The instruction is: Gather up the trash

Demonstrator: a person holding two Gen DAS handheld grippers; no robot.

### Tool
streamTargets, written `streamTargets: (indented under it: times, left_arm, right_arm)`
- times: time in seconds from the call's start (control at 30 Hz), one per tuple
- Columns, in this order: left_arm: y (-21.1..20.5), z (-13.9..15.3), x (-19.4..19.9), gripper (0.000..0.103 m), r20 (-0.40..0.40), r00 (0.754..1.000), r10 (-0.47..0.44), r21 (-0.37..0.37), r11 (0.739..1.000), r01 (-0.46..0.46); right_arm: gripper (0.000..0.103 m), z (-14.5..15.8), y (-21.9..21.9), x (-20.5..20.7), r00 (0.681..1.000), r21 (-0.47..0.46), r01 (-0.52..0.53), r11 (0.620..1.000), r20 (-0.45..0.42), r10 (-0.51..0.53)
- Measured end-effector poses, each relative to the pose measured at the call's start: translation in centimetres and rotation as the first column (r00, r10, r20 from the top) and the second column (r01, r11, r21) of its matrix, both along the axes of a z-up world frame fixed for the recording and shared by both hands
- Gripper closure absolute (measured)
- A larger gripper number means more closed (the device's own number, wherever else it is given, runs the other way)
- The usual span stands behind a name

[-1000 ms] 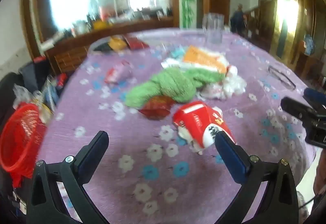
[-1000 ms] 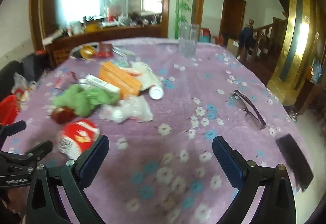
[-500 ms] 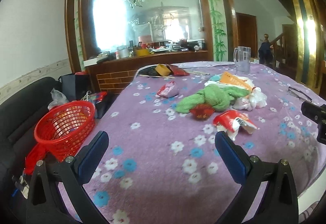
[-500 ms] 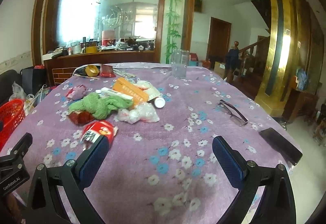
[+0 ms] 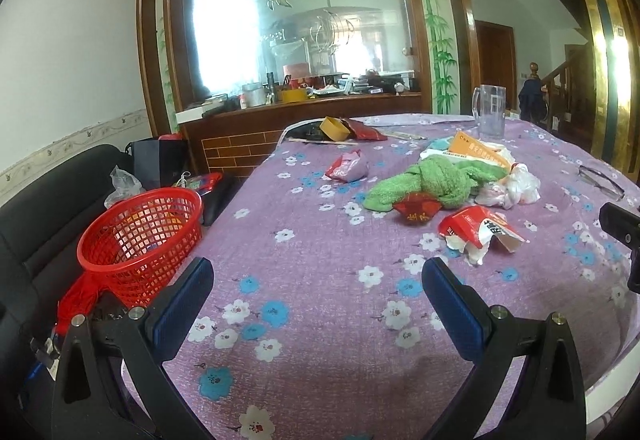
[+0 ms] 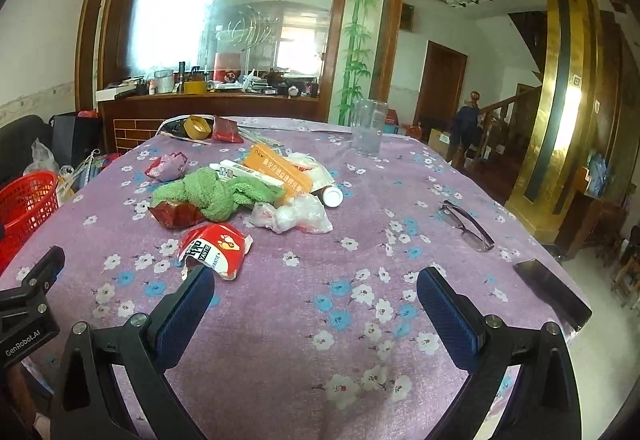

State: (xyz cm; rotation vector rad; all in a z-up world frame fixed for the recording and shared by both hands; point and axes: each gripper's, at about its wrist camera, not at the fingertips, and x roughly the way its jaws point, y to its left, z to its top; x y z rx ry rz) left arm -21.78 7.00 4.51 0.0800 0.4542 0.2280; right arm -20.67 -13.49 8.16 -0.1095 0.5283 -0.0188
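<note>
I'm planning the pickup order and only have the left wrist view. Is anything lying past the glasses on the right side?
Observer: Yes. A dark phone lies flat by the right edge of the table, nearer us than the glasses.
Operator: Is anything hidden behind the crumpled plastic bag?
Observer: A small bottle with a white cap lies on its side against the plastic bag.
Operator: Are the right tongs free?
Observer: The right tongs are open and empty.
</note>
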Motion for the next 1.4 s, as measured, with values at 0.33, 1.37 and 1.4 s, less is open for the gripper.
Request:
streamTargets:
  times: [0.33, 1.37, 1.4]
  left_arm:
    - [-0.33, -0.08, -0.08, 0.0, -0.002, 1.0, -0.009, 0.012, 1.0, 0.009]
    - [-0.15, -0.76, 0.0, 0.0, -0.014, 1.0, -0.009, 0.013, 1.0, 0.01]
    - [-0.14, -0.81, 0.0, 0.0, -0.016, 1.0, -0.01, 0.014, 1.0, 0.01]
  right_arm:
    - [0.001, -0.25, 0.09, 0.15, 1.0, -0.001, 0.0, 1.0, -0.01, 0.0]
    - [0.001, -0.93, 0.36, 0.73, 0.999, 0.021, -0.011, 1.0, -0.052, 0.013]
    - [0.001, -0.92, 0.37, 0.74, 0.999, 0.022, -0.012, 1.0, -0.052, 0.013]
